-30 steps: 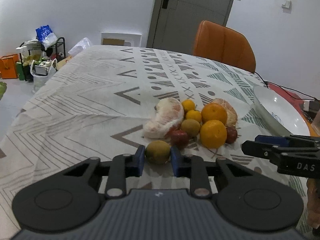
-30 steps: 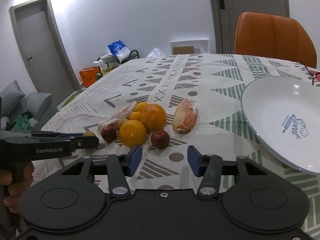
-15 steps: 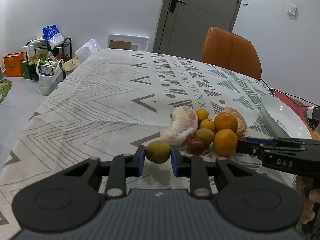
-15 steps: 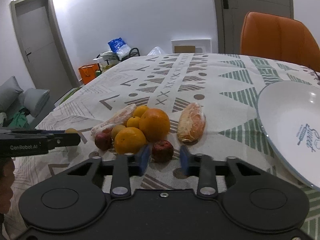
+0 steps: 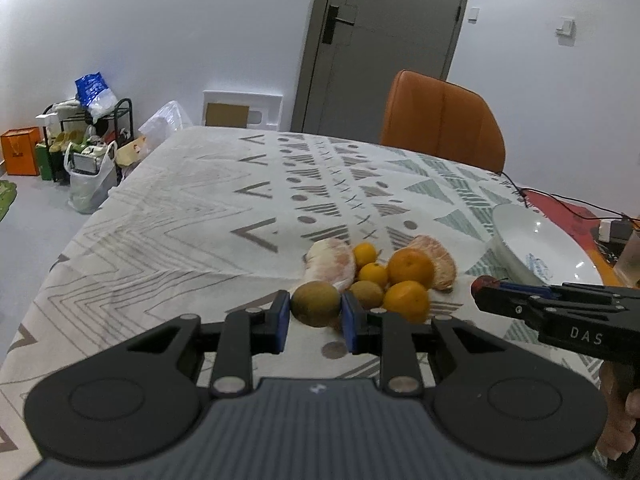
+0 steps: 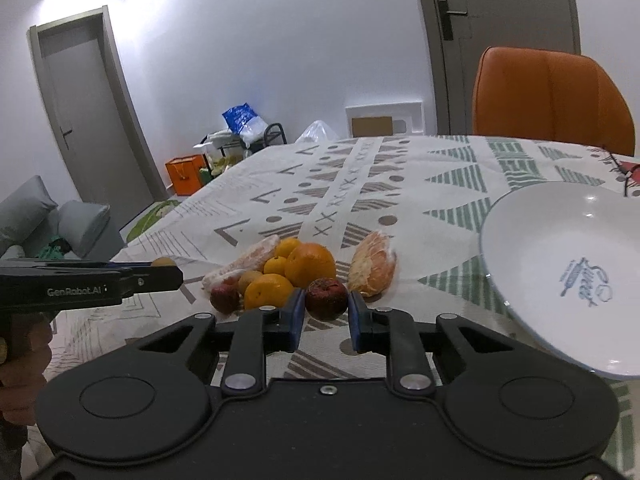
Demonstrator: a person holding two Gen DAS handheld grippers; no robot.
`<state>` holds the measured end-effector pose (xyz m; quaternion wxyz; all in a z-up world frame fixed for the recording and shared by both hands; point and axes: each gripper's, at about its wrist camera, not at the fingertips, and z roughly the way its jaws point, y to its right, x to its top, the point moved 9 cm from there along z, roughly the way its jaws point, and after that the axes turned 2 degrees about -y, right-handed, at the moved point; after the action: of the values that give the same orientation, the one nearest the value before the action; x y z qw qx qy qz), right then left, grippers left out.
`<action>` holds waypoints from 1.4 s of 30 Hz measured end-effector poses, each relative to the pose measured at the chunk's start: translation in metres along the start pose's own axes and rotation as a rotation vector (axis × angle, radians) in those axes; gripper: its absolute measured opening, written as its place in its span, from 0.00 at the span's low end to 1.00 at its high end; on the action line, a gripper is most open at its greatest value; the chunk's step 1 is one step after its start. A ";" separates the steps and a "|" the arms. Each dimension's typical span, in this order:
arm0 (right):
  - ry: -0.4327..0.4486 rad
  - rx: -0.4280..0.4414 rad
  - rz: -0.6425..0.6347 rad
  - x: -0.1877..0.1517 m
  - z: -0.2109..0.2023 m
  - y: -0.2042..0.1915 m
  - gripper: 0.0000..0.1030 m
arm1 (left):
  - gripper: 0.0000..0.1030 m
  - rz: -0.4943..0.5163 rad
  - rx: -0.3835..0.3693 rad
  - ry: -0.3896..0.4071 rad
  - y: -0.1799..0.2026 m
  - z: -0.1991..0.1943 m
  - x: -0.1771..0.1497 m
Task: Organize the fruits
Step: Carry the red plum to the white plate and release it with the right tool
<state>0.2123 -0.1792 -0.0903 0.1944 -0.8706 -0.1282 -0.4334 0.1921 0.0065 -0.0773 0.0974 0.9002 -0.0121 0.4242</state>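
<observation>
My left gripper [image 5: 314, 298] is shut on a greenish-brown kiwi [image 5: 315, 312], held just above the patterned tablecloth [image 5: 180, 220]. My right gripper [image 6: 327, 295] is shut on a dark red fruit [image 6: 326, 304], lifted slightly off the cloth. Behind them lies the fruit pile: two oranges [image 6: 311, 264], small tangerines [image 5: 365, 254], another kiwi [image 5: 367, 293], a second red fruit [image 6: 224, 298] and two peeled pomelo pieces [image 5: 334, 266]. A white plate [image 6: 560, 240] sits to the right of the pile with nothing in it. Each gripper shows from the side in the other's view.
An orange chair [image 5: 440, 120] stands at the table's far side. A black cable [image 5: 560, 200] and a red mat lie past the plate, with a glass [image 5: 630, 256] at the far right. The table's left edge drops to a floor with bags and a rack [image 5: 88, 140].
My right gripper moved forward to the red fruit, shut on it and raised it. My left gripper rose a little with the kiwi still in it.
</observation>
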 end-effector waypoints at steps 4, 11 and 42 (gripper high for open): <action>0.026 -0.011 0.007 0.004 -0.012 0.007 0.21 | 0.25 0.016 -0.011 0.011 0.011 -0.004 0.004; 0.045 -0.030 0.014 0.004 -0.026 0.020 0.21 | 0.25 0.059 -0.023 0.028 0.032 -0.008 0.011; 0.121 -0.193 0.145 -0.005 -0.080 0.132 0.21 | 0.25 0.153 -0.092 0.022 0.126 0.021 0.021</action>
<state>0.2046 -0.3327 -0.0805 0.1480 -0.8645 -0.0109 -0.4803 0.2081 -0.1199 -0.0537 0.1063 0.8866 -0.0991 0.4392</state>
